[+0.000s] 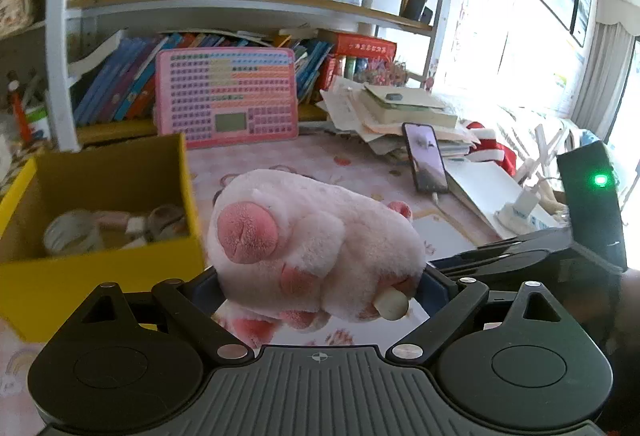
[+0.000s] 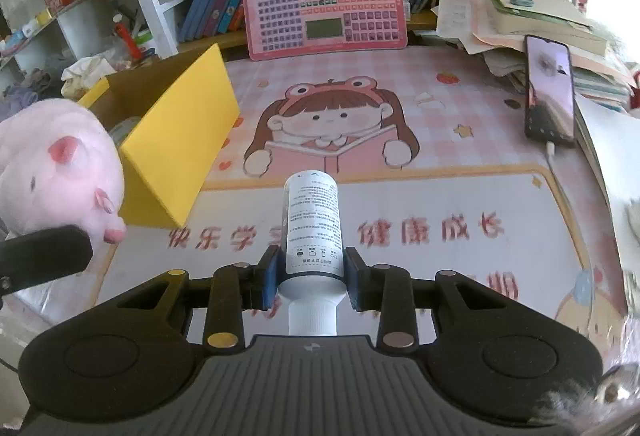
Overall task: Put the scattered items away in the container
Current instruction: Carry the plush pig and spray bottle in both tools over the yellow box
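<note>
Right wrist view: right claw (image 2: 311,278) clenches white bottle (image 2: 313,224) above pink cartoon desk mat (image 2: 460,139) before bookshelves (image 2: 216,3).

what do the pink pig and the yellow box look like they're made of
Pink pig: soft plush fabric, going by its fuzzy nap and squashed shape. Yellow box: probably cardboard, with flat, matte yellow outer walls and a brown inside.

The pig toy (image 1: 316,236) is soft, fuzzy cloth. The white bottle (image 2: 313,224) looks like smooth plastic with a paper label. The yellow box (image 1: 100,236) is matt cardboard.
</note>
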A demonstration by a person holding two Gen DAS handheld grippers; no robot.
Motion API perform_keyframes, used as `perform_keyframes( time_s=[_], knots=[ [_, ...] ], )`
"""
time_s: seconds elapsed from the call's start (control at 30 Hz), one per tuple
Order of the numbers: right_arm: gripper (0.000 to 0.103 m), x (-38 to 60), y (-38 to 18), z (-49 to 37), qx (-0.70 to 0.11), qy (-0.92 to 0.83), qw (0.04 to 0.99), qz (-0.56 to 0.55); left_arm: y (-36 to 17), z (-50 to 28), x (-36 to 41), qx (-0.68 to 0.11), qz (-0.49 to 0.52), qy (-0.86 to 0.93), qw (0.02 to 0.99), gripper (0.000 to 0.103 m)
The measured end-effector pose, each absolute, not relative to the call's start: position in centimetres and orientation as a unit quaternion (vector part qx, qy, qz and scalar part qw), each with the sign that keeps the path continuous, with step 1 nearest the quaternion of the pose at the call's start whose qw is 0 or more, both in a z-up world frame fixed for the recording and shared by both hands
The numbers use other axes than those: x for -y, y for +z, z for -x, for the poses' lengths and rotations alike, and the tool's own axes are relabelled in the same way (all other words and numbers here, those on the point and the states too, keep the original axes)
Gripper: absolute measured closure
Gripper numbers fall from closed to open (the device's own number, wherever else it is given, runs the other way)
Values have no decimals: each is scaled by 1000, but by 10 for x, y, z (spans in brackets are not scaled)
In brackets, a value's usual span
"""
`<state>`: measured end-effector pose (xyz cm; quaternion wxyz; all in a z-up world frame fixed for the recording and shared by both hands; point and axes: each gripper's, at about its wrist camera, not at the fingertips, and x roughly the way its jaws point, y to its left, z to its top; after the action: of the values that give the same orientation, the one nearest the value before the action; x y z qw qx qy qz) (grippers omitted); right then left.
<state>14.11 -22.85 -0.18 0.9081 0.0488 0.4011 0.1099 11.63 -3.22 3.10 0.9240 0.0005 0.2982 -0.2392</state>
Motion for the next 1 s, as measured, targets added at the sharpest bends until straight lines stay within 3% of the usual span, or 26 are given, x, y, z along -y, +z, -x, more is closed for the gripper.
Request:
perform_keyframes(
  time_s=[0.43, 1.0],
  knots=[
    [72, 178, -2, -72, -401, 91, 910, -54, 20, -67, -33, -313, -1, -234, 921, 8],
    [72, 115, -6, -46, -427, 132, 894, -17, 10, -33, -98, -334, 23, -196, 922, 8]
  ],
)
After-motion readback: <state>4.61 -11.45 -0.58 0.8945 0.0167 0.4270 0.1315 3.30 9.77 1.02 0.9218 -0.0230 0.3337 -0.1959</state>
